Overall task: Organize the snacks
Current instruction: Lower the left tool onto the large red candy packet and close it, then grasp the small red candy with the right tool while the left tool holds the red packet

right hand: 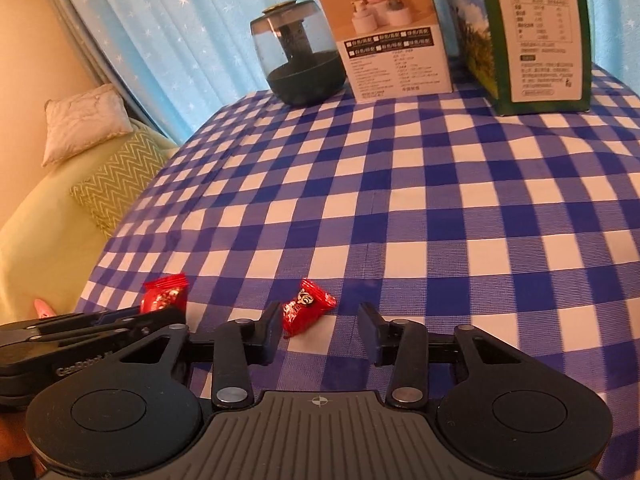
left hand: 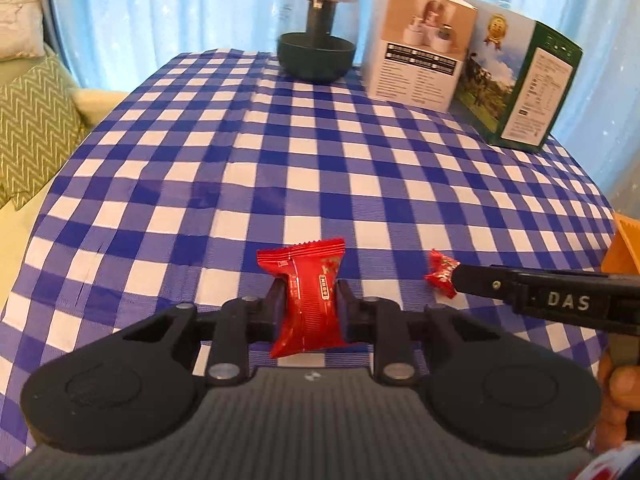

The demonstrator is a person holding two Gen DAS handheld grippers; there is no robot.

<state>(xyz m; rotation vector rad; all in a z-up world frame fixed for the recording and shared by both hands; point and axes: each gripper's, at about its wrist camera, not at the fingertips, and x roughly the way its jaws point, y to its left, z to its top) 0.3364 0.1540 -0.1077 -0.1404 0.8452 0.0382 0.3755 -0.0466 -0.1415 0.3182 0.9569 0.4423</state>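
left gripper (left hand: 308, 304) clamps a red packet (left hand: 306, 300) above the checked cloth (left hand: 320, 152). right gripper (right hand: 320, 330), jaws apart, brackets a candy (right hand: 306, 306) not yet gripped; neither snack appears stowed.

Bench cloth (left hand: 328, 152): blue-and-white check. Large snack packet (left hand: 308, 300): red, small white label. Small candy (right hand: 306, 306): red wrapper, white and black print. Both claws: black. Curtain (left hand: 180, 8): pale blue, white stars. Cushion (left hand: 28, 128): green, white zigzag. Right-hand carton (left hand: 532, 80): dark green.
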